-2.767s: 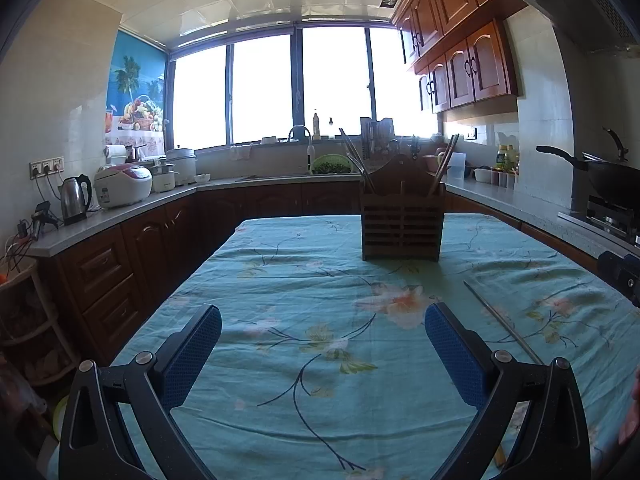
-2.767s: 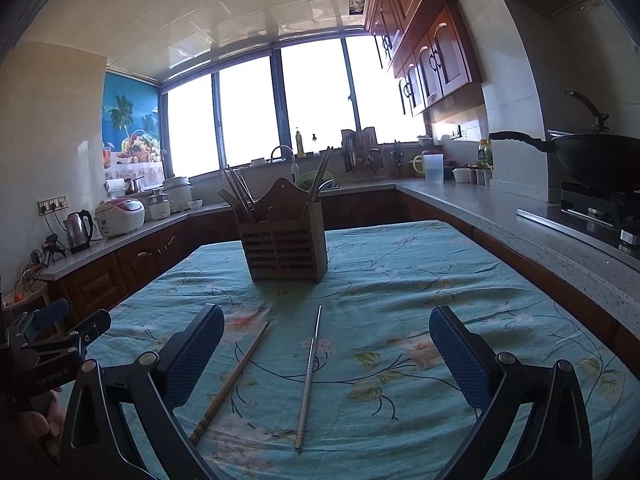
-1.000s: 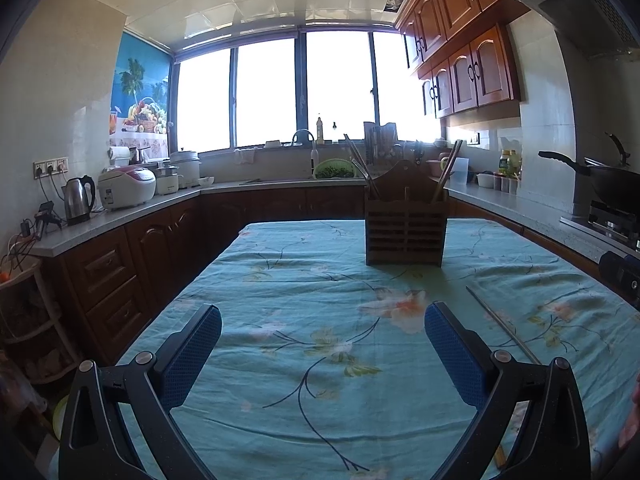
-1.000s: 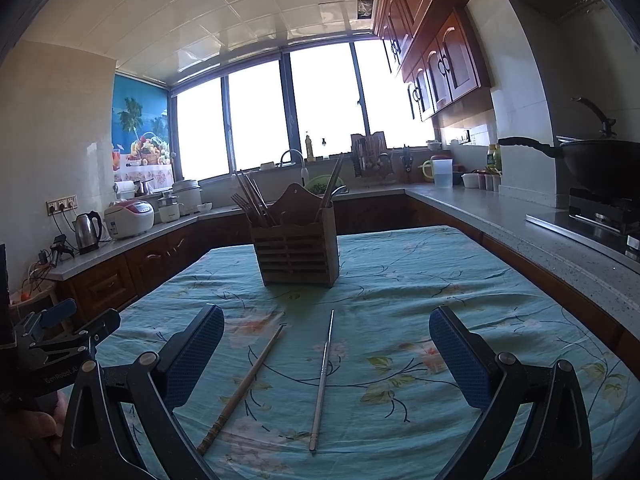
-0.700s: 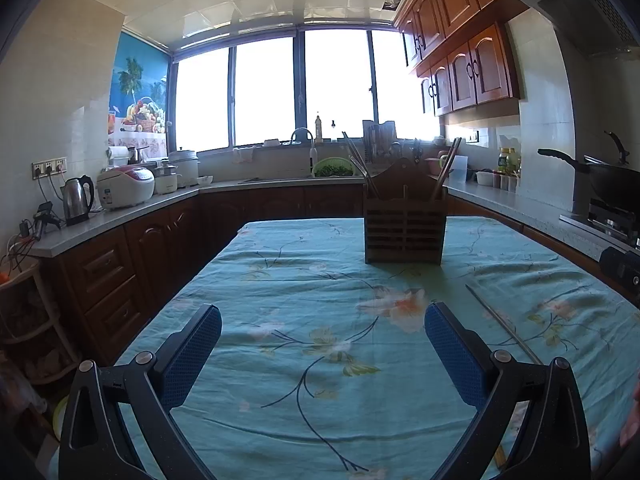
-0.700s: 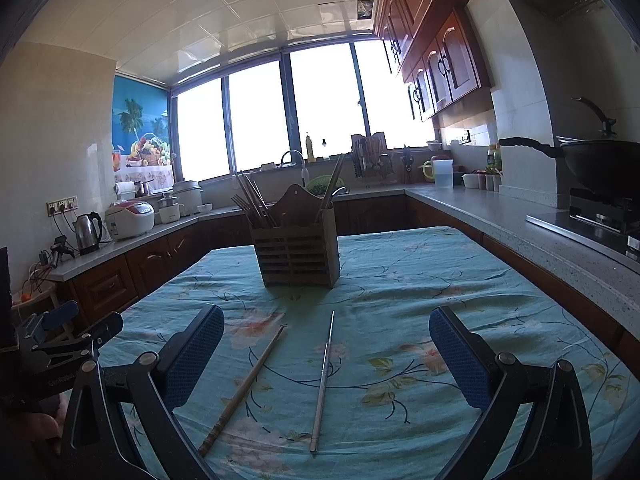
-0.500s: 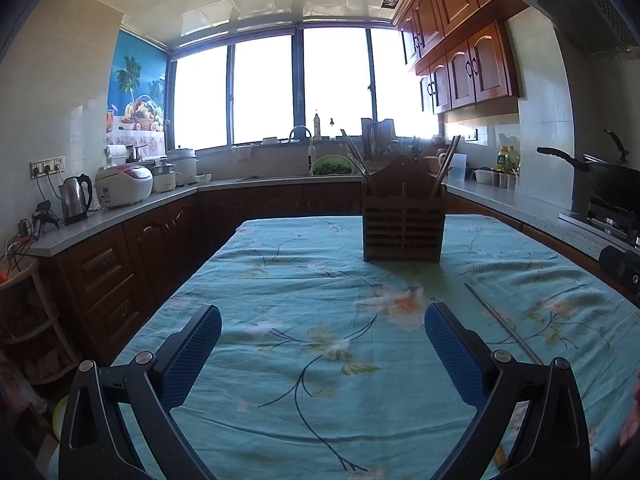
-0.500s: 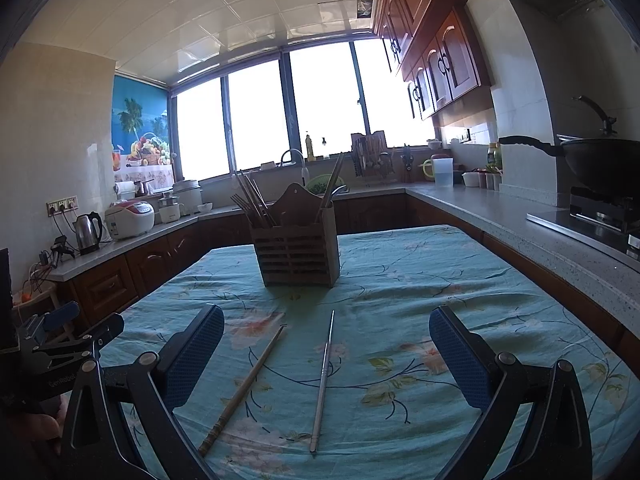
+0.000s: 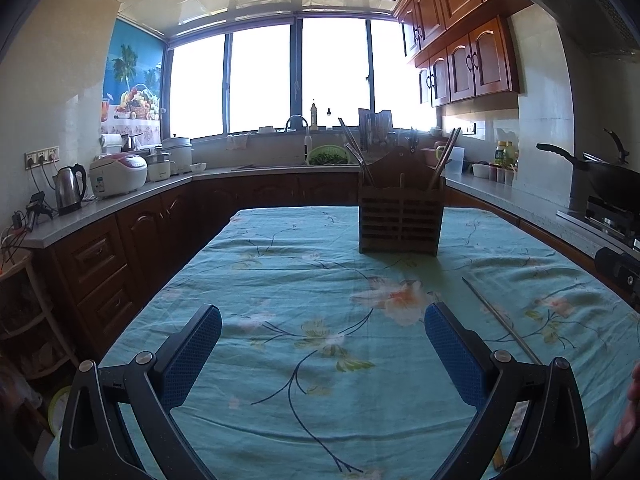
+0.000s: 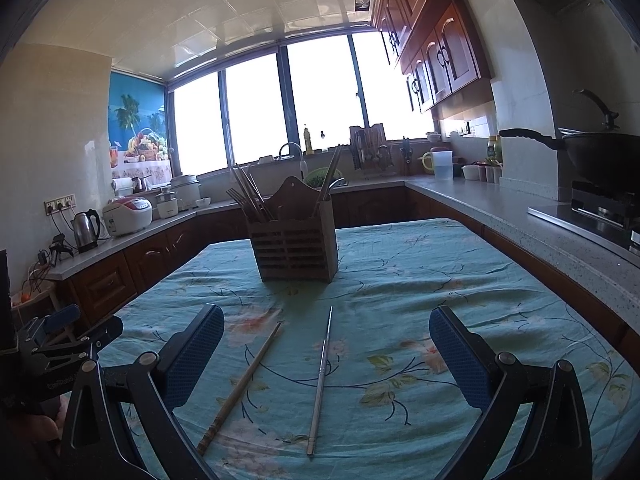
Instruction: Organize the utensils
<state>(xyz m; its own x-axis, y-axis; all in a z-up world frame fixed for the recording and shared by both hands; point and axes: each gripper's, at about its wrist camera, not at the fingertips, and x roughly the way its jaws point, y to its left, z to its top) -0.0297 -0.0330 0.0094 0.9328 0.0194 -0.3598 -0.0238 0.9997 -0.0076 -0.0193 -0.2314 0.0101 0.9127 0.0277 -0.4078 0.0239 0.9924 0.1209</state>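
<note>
Nothing has shifted: both chopsticks, wooden chopstick (image 10: 240,384) and metal chopstick (image 10: 320,380), still lie before the holder (image 10: 294,254); right gripper (image 10: 326,356) and left gripper (image 9: 322,354) stay spread, empty.

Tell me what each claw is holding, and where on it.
Nothing. The left claw and right claw are both open and empty; the two chopsticks lie loose on the cloth.

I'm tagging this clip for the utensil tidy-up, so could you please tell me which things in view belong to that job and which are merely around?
Part of the job:
wooden chopstick
metal chopstick
wooden utensil holder
right claw, open
left claw, open

Just around:
kettle
rice cooker
wok
floral tablecloth
</note>
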